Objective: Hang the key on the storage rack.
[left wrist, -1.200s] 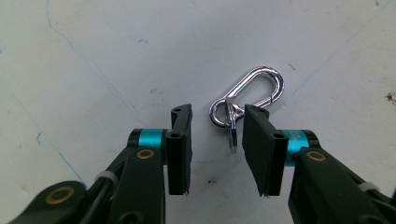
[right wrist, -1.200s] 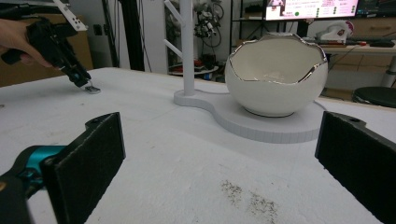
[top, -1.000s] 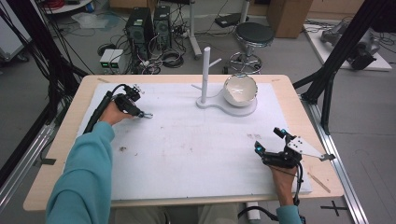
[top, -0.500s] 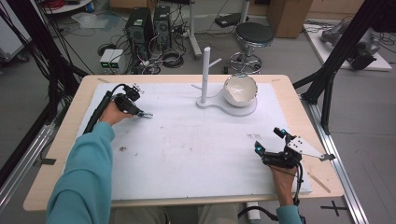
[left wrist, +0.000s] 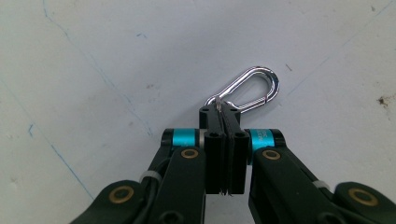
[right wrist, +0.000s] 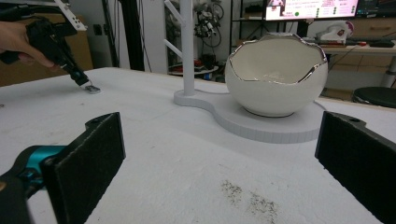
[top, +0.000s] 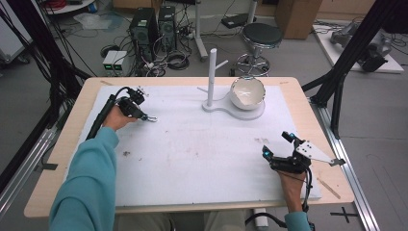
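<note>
A shiny silver carabiner (left wrist: 250, 88) lies on the white mat, one end pinched between the jaws of my left gripper (left wrist: 221, 108), which is shut on it. In the high view that left gripper (top: 146, 117) sits at the mat's far left, the carabiner (top: 151, 119) at its tip. My right gripper (top: 277, 145) rests near the front right, open, with nothing between its pads (right wrist: 91, 156). A white egg-shaped bowl (right wrist: 275, 74) with a jagged silver rim stands on a white base (right wrist: 271, 123) beside a white post (right wrist: 187, 44) with short pegs.
The white mat (top: 192, 144) covers most of the wooden table (top: 308, 101). Dark smudges (right wrist: 247, 198) mark the mat ahead of the right gripper. Black frame legs (top: 337, 77), a stool (top: 260, 36) and computer cases (top: 154, 24) stand beyond the far edge.
</note>
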A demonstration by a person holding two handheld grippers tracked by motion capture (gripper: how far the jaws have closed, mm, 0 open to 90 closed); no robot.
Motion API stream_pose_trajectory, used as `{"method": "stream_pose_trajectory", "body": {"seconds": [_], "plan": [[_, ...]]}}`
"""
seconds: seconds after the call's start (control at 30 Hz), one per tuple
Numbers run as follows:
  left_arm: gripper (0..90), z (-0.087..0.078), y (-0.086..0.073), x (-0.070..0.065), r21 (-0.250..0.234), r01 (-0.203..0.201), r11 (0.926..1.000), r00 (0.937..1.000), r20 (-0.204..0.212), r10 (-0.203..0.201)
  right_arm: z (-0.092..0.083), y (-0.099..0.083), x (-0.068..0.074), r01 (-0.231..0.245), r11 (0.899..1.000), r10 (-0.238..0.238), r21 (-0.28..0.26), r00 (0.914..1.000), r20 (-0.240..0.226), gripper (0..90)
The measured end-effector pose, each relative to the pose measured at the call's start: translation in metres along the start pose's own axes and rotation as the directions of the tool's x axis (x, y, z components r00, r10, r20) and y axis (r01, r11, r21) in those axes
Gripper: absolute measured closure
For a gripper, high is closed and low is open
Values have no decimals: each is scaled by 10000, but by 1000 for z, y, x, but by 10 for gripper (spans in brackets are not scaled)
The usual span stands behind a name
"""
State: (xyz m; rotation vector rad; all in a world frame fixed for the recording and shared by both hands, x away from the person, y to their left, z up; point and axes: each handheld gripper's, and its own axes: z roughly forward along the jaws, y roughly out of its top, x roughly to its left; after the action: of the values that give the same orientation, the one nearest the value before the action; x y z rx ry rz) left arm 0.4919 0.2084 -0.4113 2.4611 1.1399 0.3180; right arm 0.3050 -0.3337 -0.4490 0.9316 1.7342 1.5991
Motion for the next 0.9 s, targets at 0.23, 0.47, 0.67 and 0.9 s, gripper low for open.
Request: {"method": "stream_pose_trajectory", "body": {"seconds": [0.23, 0.47, 0.67, 0.9], "plan": [[886, -10, 1, -6, -486, -65, 9988, 9992, 398, 85, 0, 0, -1, -41, 10000, 41, -32, 10000, 18, 7], [887, -33, -1, -16, -1724, -150, 9849, 9937, 1068, 338, 1, 1, -2, -163, 9999, 163, 51, 9998, 85, 7], [887, -54, 0, -29, -2763, -501, 9598, 9815, 1641, 985, 4, 9, -4, -402, 9988, 402, 264, 9992, -17, 8], [886, -77, 1, -49, -3949, -751, 9156, 9498, 2514, 1864, 7, 29, -6, -826, 9959, 850, 361, 9938, -721, 7]]}}
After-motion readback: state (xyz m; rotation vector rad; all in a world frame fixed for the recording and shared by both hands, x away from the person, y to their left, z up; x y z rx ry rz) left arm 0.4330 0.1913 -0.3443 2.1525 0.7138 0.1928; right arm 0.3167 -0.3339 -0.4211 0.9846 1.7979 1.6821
